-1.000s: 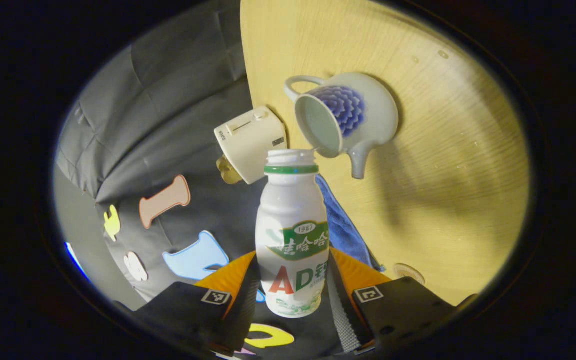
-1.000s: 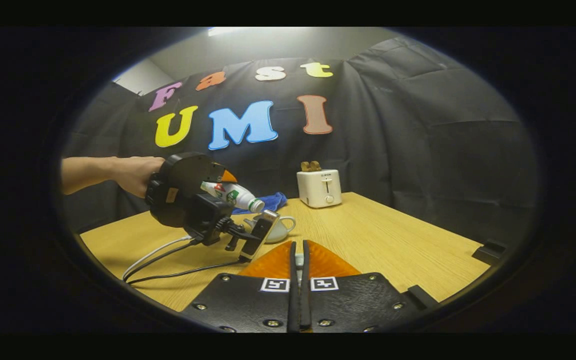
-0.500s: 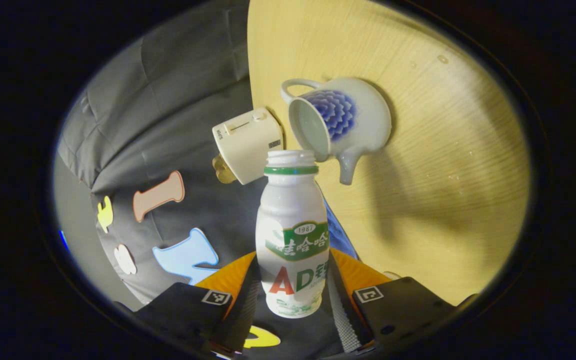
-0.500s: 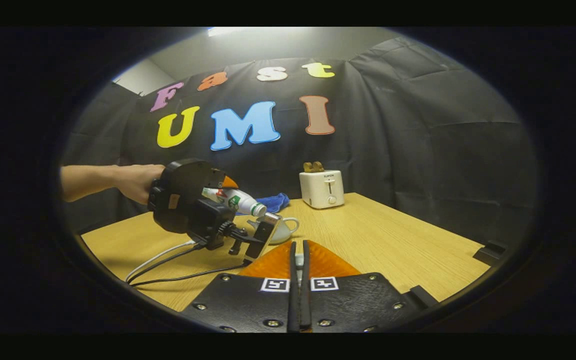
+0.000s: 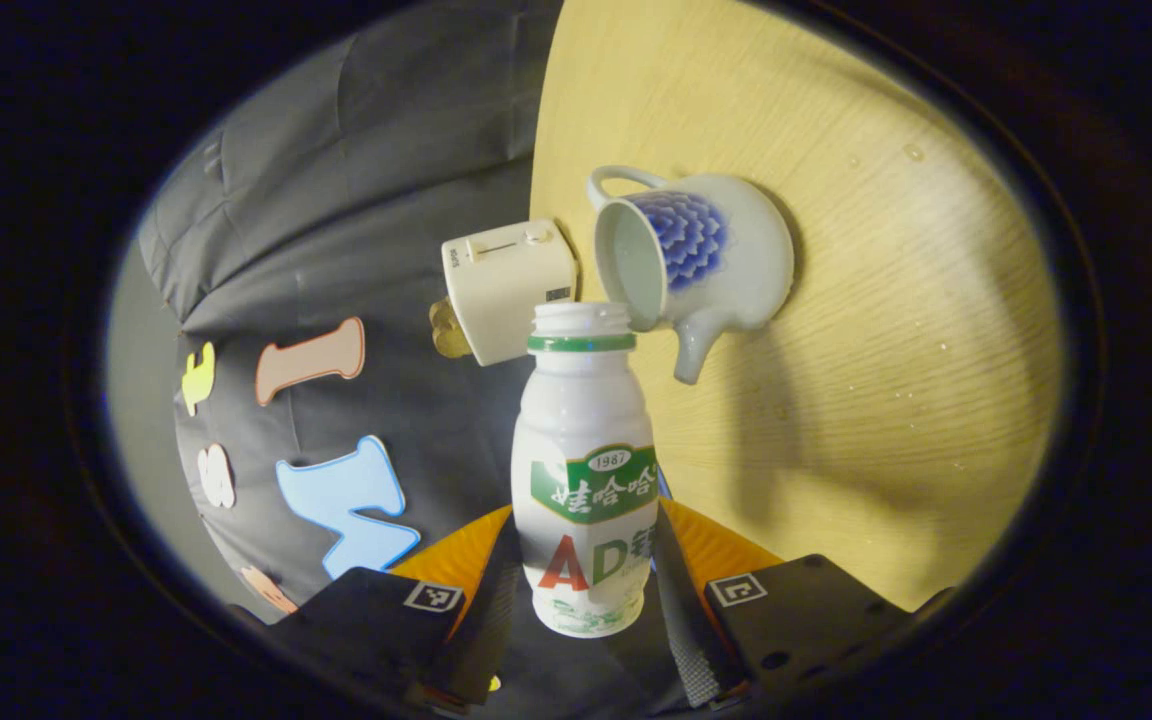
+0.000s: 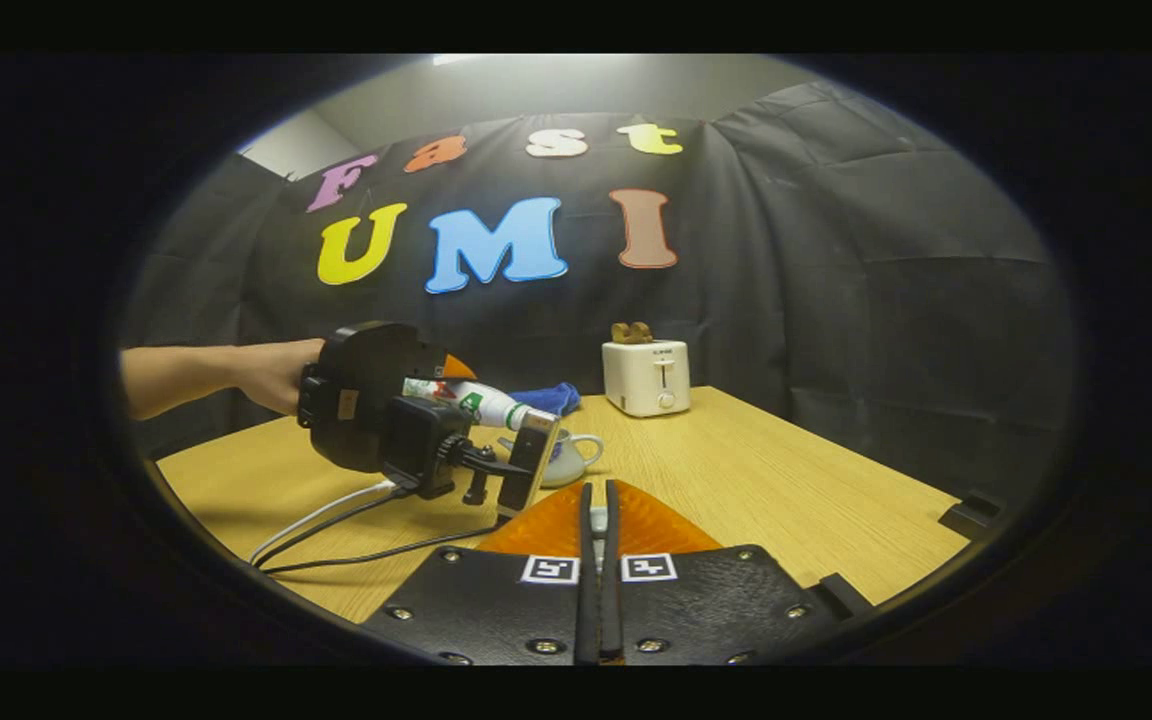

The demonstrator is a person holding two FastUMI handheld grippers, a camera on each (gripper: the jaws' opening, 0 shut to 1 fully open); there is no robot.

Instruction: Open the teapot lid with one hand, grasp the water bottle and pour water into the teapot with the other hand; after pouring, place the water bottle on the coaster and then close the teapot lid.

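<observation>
My left gripper [image 5: 584,562] is shut on a white bottle [image 5: 584,470] with a green and red label; its cap is off. The bottle's mouth sits just in front of the open top of the pale teapot [image 5: 711,250] with a blue flower pattern. In the right gripper view a hand [image 6: 271,370] holds that gripper, with the bottle [image 6: 473,403] lying nearly level and its mouth over the teapot [image 6: 572,460]. My right gripper [image 6: 597,505] hovers above the wooden table [image 6: 756,480], fingers together on a small pale piece of the teapot lid [image 6: 594,520]; the rest of the lid is hidden.
A white toaster [image 6: 646,377] with toast in it stands at the table's back edge, near a blue cloth [image 6: 550,397]. Cables [image 6: 336,520] trail over the table from the left gripper's body. The toaster [image 5: 506,285] also sits just behind the bottle's mouth.
The left gripper has sunk slightly toward the teapot and the bottle now lies flatter. The right gripper has barely moved and stays shut.
</observation>
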